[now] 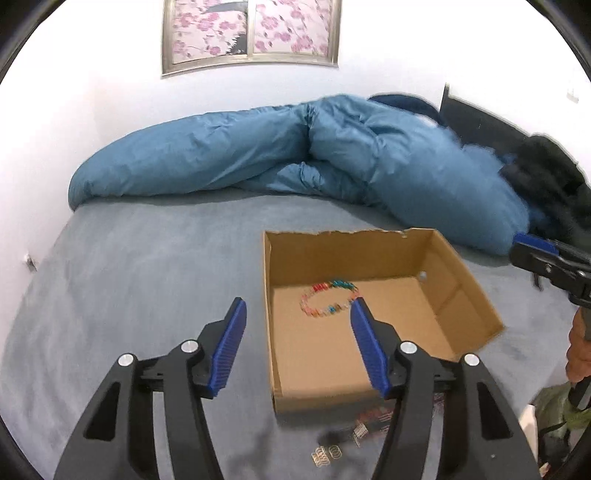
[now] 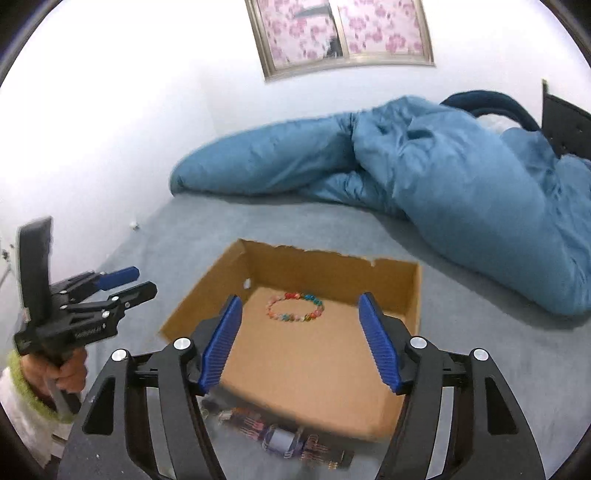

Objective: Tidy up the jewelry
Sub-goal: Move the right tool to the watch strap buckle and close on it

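Both the left gripper (image 1: 298, 311) and the right gripper (image 2: 300, 303) hang with jaws apart and empty above the cardboard box (image 2: 415, 291). One beaded bracelet (image 2: 295, 307) lies flat on its floor. It looks light, limp and easily snagged; I'd pinch across one side of the loop. A blurred heap of jewelry (image 2: 280, 435) waits before the box, uncountable.

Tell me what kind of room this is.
Most likely a bedroom: the cardboard box with a bead bracelet sits on a bed with a grey sheet, a rumpled blue duvet behind, and a floral-curtained window above.
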`<state>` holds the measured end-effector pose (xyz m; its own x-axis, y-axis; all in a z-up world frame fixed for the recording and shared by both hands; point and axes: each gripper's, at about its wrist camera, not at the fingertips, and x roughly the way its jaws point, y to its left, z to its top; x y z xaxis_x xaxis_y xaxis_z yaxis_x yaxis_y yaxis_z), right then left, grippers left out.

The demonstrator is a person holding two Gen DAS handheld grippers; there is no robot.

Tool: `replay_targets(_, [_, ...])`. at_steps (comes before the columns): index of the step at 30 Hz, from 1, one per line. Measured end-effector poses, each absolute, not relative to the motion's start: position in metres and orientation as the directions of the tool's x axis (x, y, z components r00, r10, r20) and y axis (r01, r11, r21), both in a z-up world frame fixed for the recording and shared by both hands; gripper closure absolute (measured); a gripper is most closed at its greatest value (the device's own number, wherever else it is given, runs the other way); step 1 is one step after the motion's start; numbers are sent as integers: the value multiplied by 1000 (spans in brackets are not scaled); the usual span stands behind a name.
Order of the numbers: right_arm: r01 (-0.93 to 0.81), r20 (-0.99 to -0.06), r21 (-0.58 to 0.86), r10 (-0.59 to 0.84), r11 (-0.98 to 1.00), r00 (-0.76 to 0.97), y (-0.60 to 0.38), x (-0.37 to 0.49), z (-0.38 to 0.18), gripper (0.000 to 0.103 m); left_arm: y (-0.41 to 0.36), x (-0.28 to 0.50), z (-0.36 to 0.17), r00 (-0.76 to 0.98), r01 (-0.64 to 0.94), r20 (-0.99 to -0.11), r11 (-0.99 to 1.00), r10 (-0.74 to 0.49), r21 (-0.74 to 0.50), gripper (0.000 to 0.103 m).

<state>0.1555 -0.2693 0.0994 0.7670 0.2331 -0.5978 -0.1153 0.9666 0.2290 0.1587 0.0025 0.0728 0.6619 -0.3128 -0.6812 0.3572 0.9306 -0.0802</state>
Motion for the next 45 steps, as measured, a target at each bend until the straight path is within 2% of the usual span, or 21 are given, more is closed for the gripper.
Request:
replay_targets(2, [-97,-595,270,246,958,765,-278,130,90,39,13,137,65,654,353,-673,926,-346,-133,45])
replay_targets(6, [-12,-626,335,232,942,744,-288,93,50,39,15,107,38,632,372,-677,914,-378,-164,45])
replay_targets(9, [43,-692,330,211,943,690,-280,84,6,40,14,91,9,596,373,-695,905,-403,-205,45])
replay_targets(14, [132,-757,347,194,929,623,-277,85,-52,49,5,81,-34,565,356,-729,911,-387,-209,45])
replay_targets(17, [148,-766,353,194,924,613,-279,96,-64,51,2,79,-45,555,381,-738,906,-383,-184,45])
replay_targets(21, [158,-769,350,187,923,611,-284,117,-72,55,3,89,-58,517,388,-755,897,-404,-214,45])
replay_targets(24, [161,-774,366,204,917,599,-287,132,-79,63,3,99,-65,490,382,-759,888,-430,-256,46])
replay_targets(26, [162,-783,360,203,919,588,-283,135,-83,71,6,105,-71,467,372,-764,883,-445,-287,51])
replay_targets(29, [159,-791,355,205,921,576,-278,137,-84,77,5,114,-77,427,369,-776,873,-464,-319,54])
replay_targets(36, [153,-799,351,211,924,562,-279,127,-91,80,-2,131,-92,350,341,-824,880,-445,-331,55])
replay_targets(45, [150,-798,362,223,920,560,-284,123,-93,80,4,147,-100,292,283,-809,854,-510,-436,55])
